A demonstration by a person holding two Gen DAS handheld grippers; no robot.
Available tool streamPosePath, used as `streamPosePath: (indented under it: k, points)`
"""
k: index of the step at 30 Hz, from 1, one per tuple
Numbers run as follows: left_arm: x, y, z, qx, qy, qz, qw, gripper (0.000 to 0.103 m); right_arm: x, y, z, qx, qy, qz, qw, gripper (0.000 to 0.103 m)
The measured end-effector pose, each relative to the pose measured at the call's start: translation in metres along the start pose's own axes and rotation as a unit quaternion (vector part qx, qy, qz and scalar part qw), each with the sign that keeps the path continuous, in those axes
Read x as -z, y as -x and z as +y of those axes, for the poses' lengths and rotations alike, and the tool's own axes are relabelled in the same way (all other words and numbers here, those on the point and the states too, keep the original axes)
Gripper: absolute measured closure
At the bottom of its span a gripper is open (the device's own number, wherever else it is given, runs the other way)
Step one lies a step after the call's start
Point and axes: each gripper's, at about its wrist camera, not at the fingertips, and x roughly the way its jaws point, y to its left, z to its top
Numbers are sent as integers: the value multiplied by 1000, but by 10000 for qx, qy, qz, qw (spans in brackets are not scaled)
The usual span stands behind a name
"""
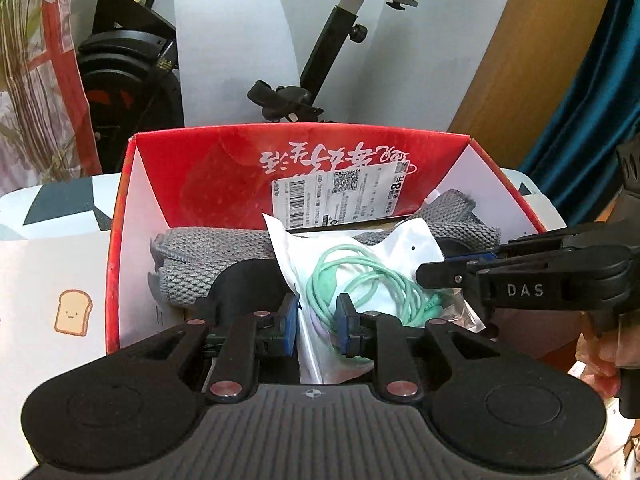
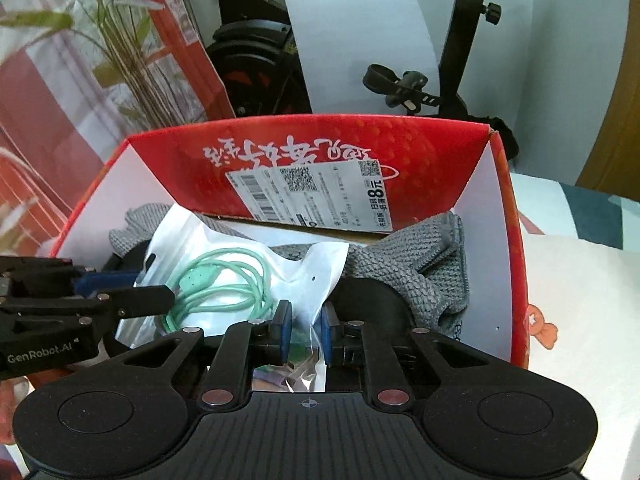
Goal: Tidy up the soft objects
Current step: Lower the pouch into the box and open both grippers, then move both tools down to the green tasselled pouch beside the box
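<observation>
Standing on a pale printed cloth (image 1: 48, 280), a red cardboard box (image 1: 248, 168) sits before an exercise bike (image 1: 132, 60), with a leafy plant (image 2: 112, 40) at the left. Inside, a white plastic pouch (image 1: 404, 236) holding a coiled mint-green cable (image 1: 360, 276) lies on grey knitted fabric (image 1: 212, 260). Both tools tilt down into the box. The left gripper (image 1: 317, 322) has its blue pads slightly parted around the pouch's near edge; whether they press it is unclear. The right gripper (image 2: 306, 330) likewise straddles the pouch's corner, jaws narrowly apart.
</observation>
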Motion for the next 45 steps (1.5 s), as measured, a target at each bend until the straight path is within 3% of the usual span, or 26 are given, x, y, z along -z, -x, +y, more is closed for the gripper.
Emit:
streamPosePath:
  k: [2,4,6,9,11,14,17,22,27,33,39,45]
  points:
    - [1,-1,-1,-26,-6,-6,10000,78,0,2,2,108,51,-58,9999,86]
    - [2,1,-3,-53,-63,-60,9999,71,3,10,8,289,212,-238,9991,80]
    - [3,7,-7,-124,-151,-138,9997,53,8,21,12,414,305,-506,9974,74]
    - [5,25,-10,-159,-264,-391,9988,47,16,41,12,292,323,-925,9948,59]
    - [8,43,-10,-166,-300,-618,9975,46,23,57,9,6,173,-1253,9920,57]
    - [13,69,-11,-266,-239,-1026,9941,33,33,77,6,-162,-38,-1552,9877,56]
    - [22,95,-12,-338,-214,-1331,9903,27,47,95,8,-203,30,-1857,9824,46]
    - [47,134,-1,-359,-172,-1556,9870,27,80,118,18,-264,242,-2310,9723,45]
    - [87,150,28,-503,191,-1372,9891,29,112,127,25,-449,187,-2461,9680,45]
    - [130,149,69,-649,826,-1072,9887,49,144,125,44,-552,417,-2337,9699,50]
    - [149,146,101,-552,1107,-834,9888,49,155,107,64,-639,688,-1960,9761,60]
    - [155,126,105,-239,1225,-788,9890,51,163,82,84,-781,810,-1578,9810,60]
